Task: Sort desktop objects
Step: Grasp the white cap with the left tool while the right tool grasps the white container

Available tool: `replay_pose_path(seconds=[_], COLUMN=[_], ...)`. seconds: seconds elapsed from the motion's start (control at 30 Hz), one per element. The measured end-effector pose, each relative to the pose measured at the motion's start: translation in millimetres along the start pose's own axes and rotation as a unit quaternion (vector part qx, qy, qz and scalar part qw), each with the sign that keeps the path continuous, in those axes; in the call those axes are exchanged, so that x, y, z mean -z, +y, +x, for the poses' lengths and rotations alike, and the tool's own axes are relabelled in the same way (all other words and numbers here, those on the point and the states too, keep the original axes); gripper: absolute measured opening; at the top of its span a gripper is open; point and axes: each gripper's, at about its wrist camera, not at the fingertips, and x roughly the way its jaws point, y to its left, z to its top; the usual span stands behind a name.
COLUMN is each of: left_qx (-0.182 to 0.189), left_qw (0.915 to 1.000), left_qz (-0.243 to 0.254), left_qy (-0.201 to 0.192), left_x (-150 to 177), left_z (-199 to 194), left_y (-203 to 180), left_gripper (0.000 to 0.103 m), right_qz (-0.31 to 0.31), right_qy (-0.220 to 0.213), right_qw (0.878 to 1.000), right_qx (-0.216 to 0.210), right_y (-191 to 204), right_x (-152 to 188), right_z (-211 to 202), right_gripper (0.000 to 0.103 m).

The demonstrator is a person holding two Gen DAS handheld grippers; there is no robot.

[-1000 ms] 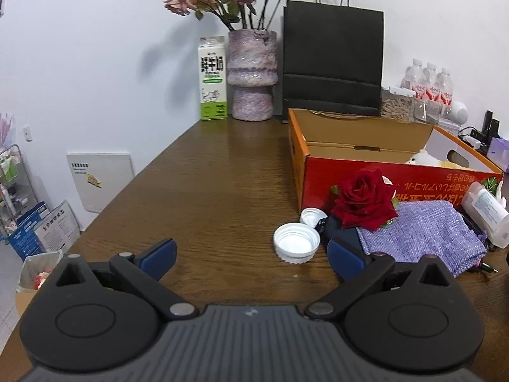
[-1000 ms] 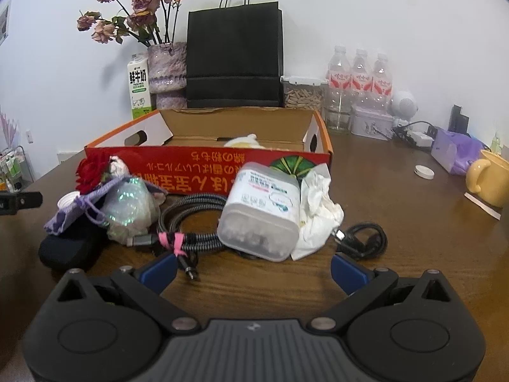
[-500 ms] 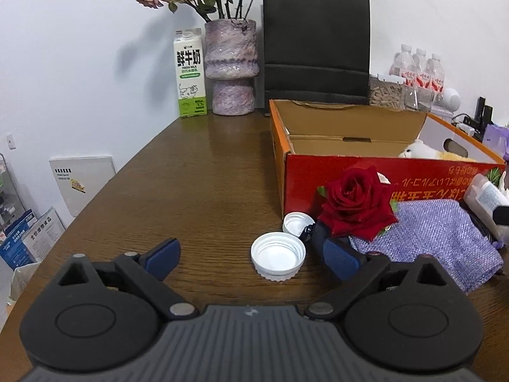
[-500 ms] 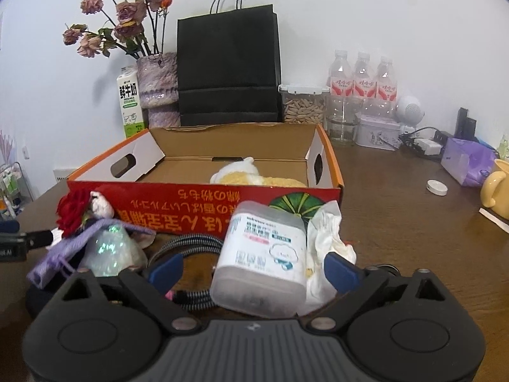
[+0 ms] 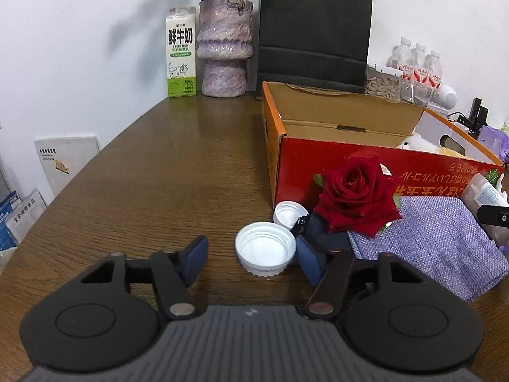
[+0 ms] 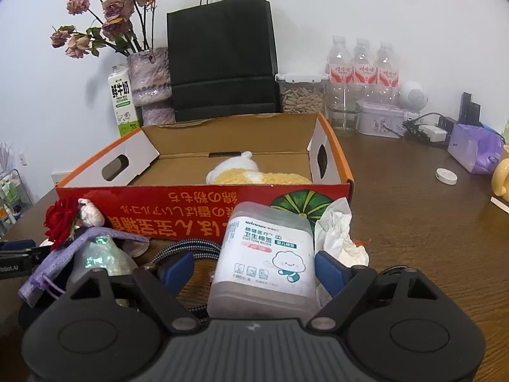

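The left gripper (image 5: 251, 259) is spread around a white cap (image 5: 265, 249) on the table (image 5: 159, 175). The right gripper (image 6: 254, 270) is spread around the swab box (image 6: 265, 254); the carton (image 6: 178, 216) sits at 12 o'clock.

Upper left of the left wrist view: milk carton (image 5: 180, 52) printed "鲜牛奶" above "FRESH MILK". Centre of the right wrist view: cotton swab box (image 6: 265, 256) labelled "winner", "卫生棉签", "COTTON BUDS". Left edge there: "Robot.AI" on the other claw (image 6: 14, 262). Upside-down yellow characters across the red carton front (image 6: 178, 213), not legible.
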Motion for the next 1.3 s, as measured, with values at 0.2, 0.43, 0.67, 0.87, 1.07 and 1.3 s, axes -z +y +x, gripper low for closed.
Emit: replay_pose_path(seconds=[0.2,0.43,0.67,0.87,1.07,1.3], left_qx=[0.011,0.012,0.003,0.004,0.010,0.025], left_qw=[0.9998,0.9997,0.9996,0.9988,0.9964,0.9920], left_qz=[-0.016,-0.020,-0.020,-0.019,-0.010,0.012], left_qy=[0.000,-0.004,-0.018,-0.044,-0.083,-0.123], left_x=[0,0,0,-5,-25,-66], left_z=[1,0,-11,-29,-50,-59], left_y=[3,4,2,0,-7,-25], left_gripper=[0.042,0.041,0.041,0.041,0.041,0.041], right_qz=[0.011,0.009,-0.005,-0.009,-0.018,-0.035], right_qy=[0.004,-0.004,-0.028,-0.050,-0.081,-0.111], right_qw=[1.000,1.000,1.000,0.999,0.997,0.993], right_qx=[0.007,0.004,-0.001,-0.007,-0.010,-0.006], right_y=[-5,-3,4,6,9,12], right_x=[1,4,5,3,-10,-40], right_z=[4,2,-13,-31,-48,-53], right_gripper=[0.069,0.066,0.066,0.066,0.066,0.066])
